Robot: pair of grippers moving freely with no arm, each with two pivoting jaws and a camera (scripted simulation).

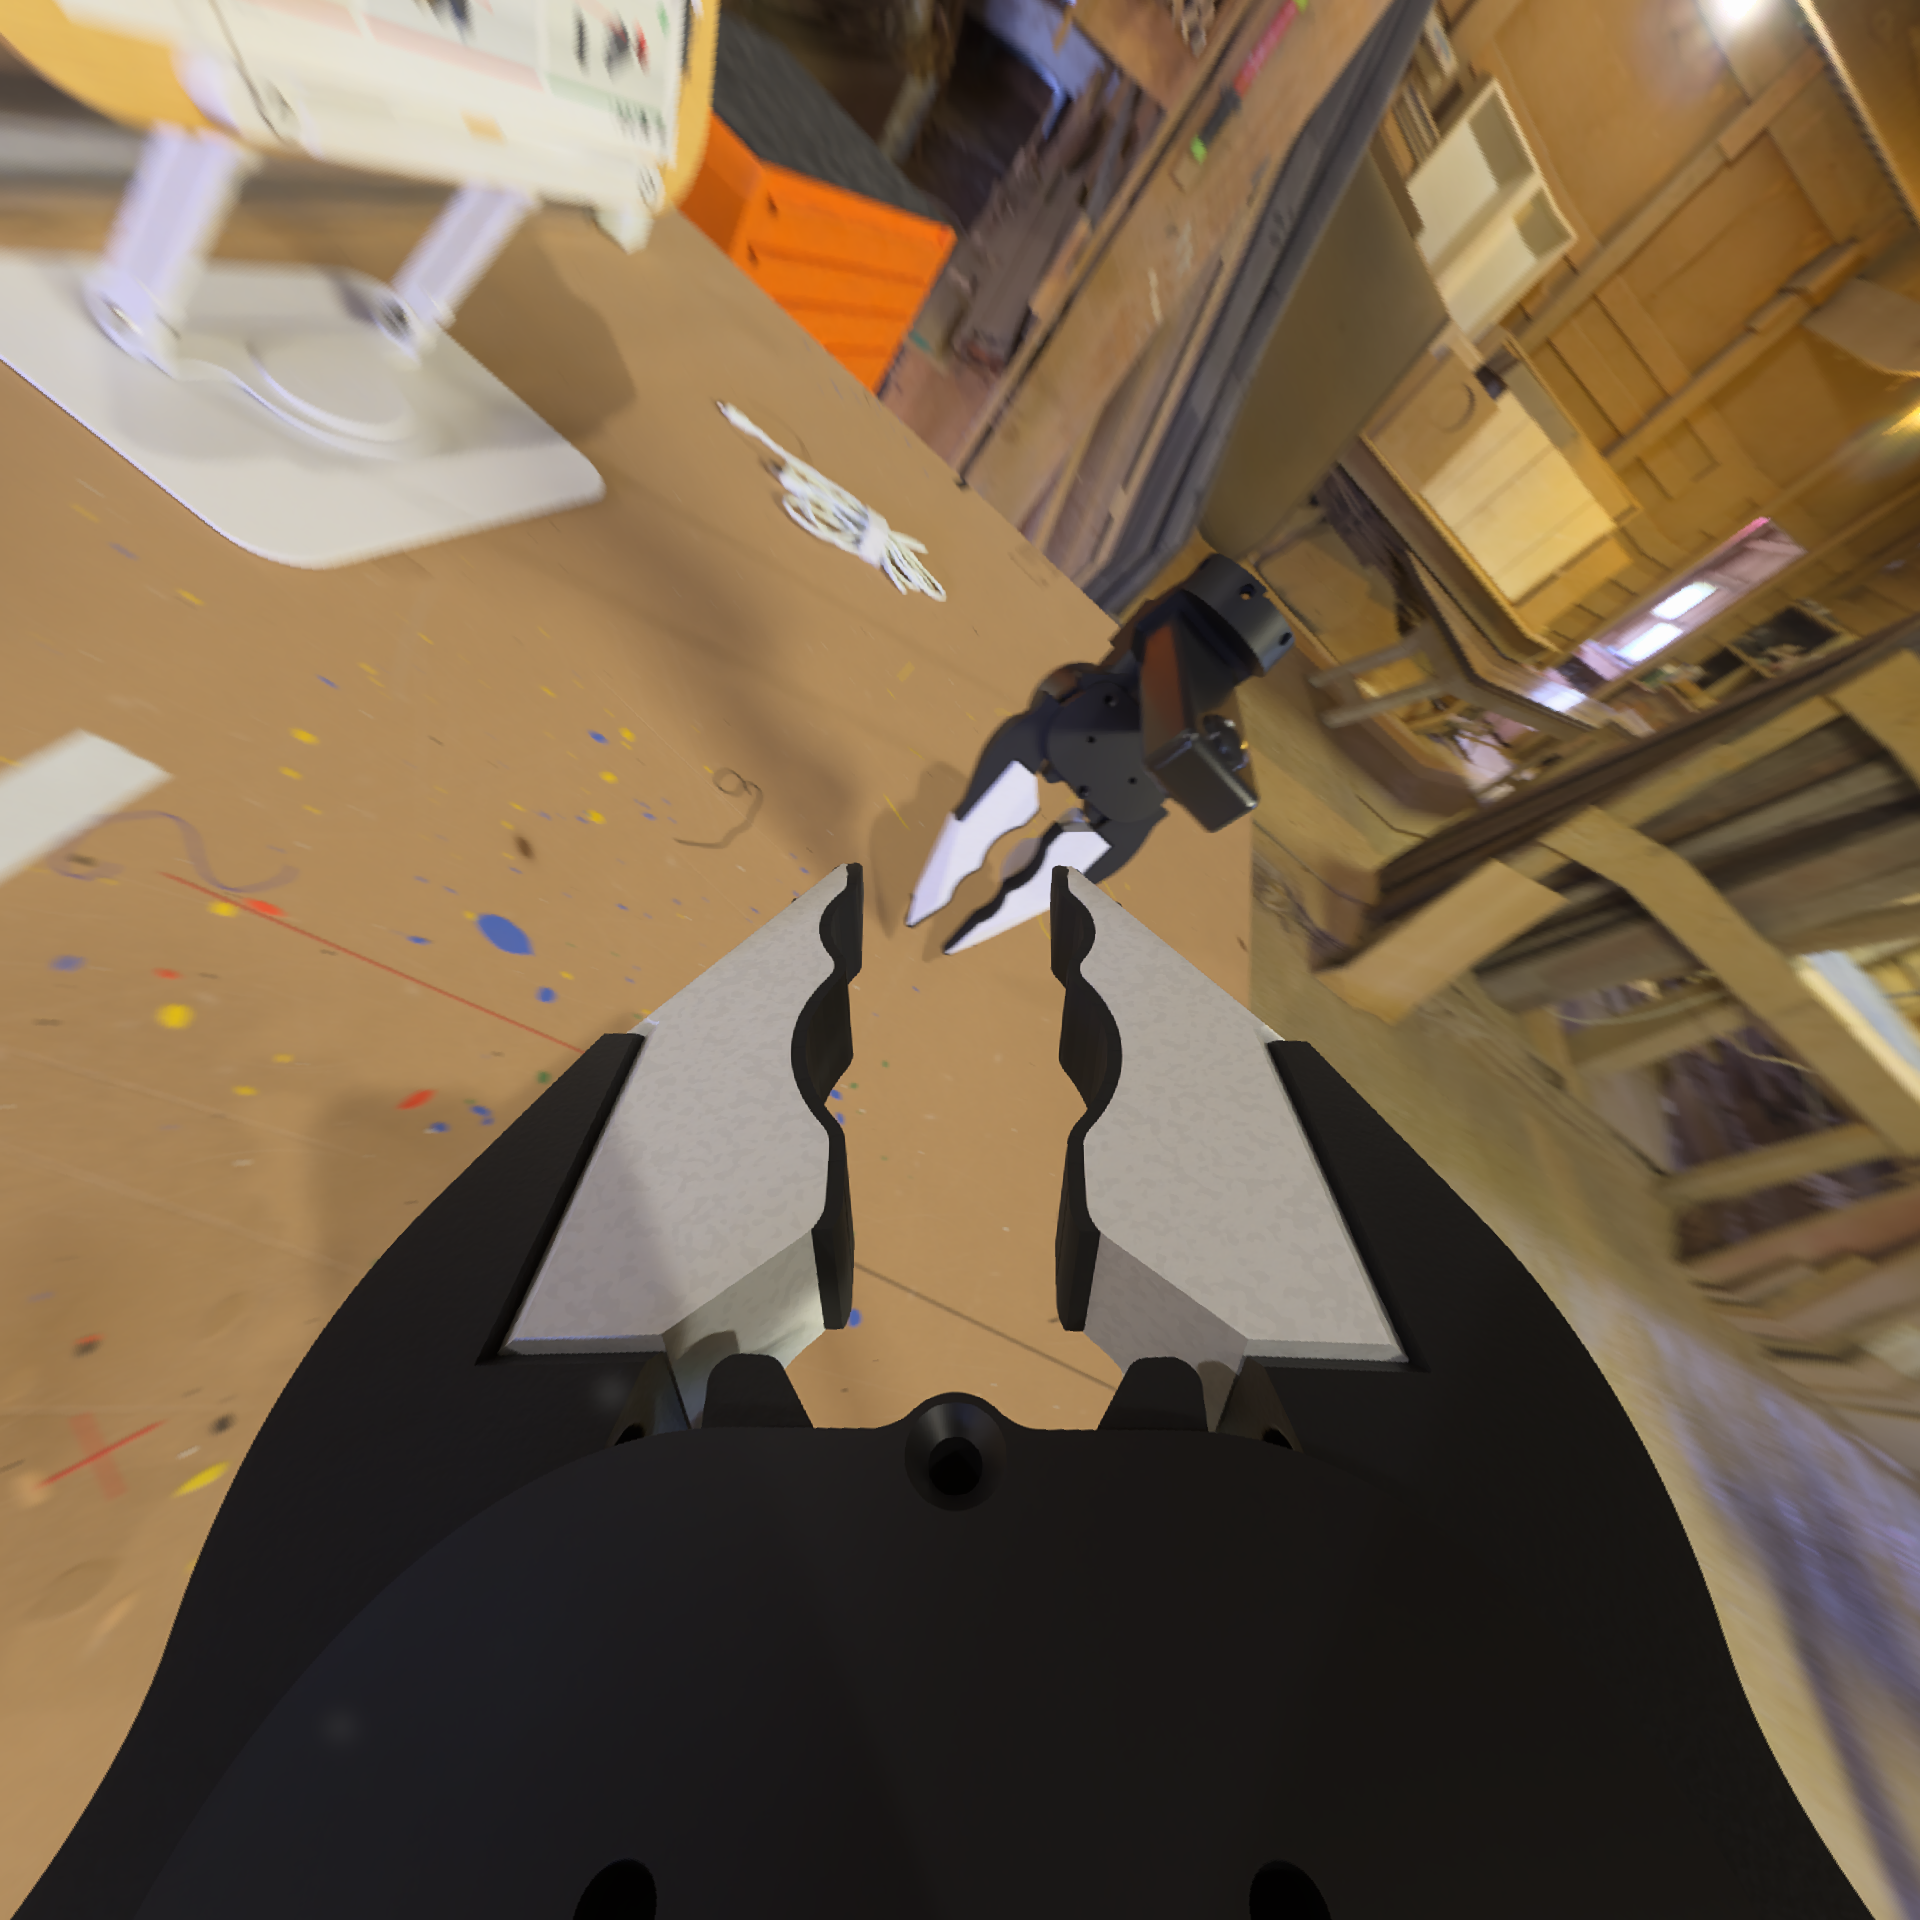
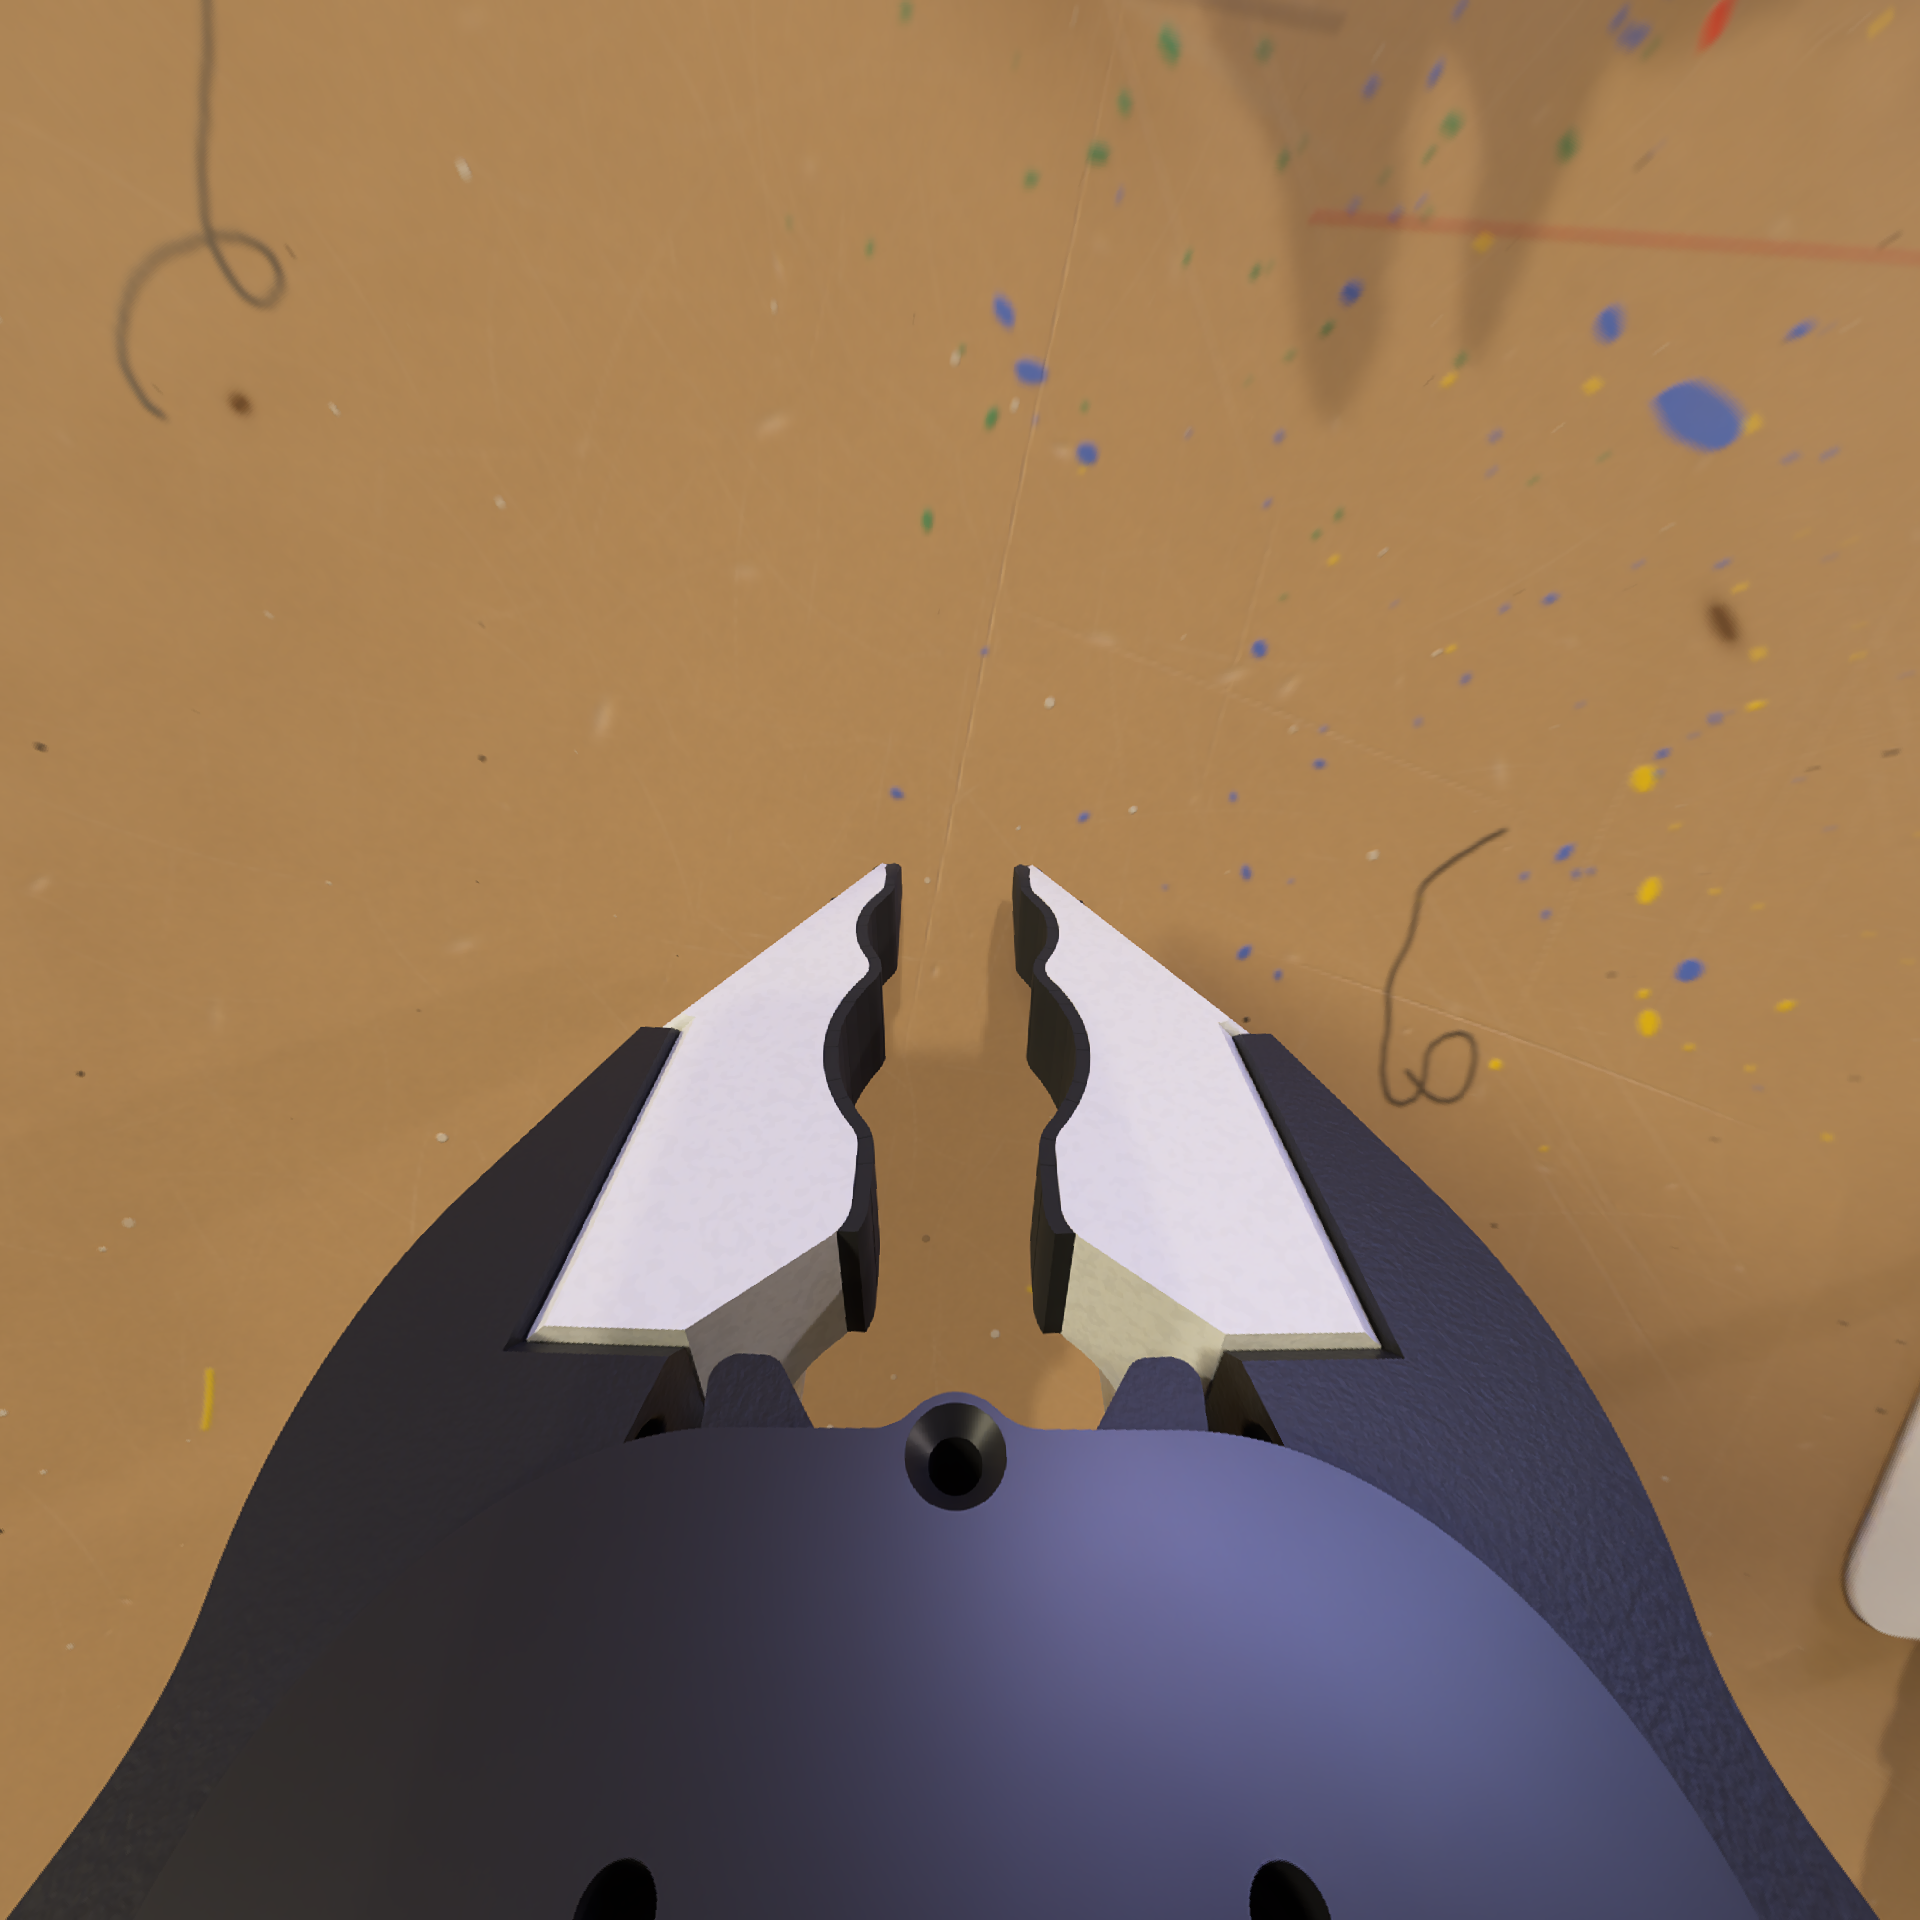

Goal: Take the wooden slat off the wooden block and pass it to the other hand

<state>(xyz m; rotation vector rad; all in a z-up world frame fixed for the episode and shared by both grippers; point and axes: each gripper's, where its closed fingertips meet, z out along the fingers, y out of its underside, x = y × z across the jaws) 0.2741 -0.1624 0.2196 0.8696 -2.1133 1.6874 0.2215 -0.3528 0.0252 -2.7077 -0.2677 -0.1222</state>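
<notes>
Though apart, two empty grippers [image 1: 956,873] [image 2: 956,868].

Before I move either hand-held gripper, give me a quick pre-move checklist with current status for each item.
1. Left hand-held gripper open, nothing held: ok.
2. Right hand-held gripper open, nothing held: ok.
3. Slat in view: not ok, neither view shows it.
4. Block in view: not ok, not seen either.
5. Grippers apart: ok, the right one hovers ahead of the left, a gap between them.
6. Table under the right gripper free of things: ok, only paint specks; white stand and cord lie off to the left gripper's far side.
</notes>
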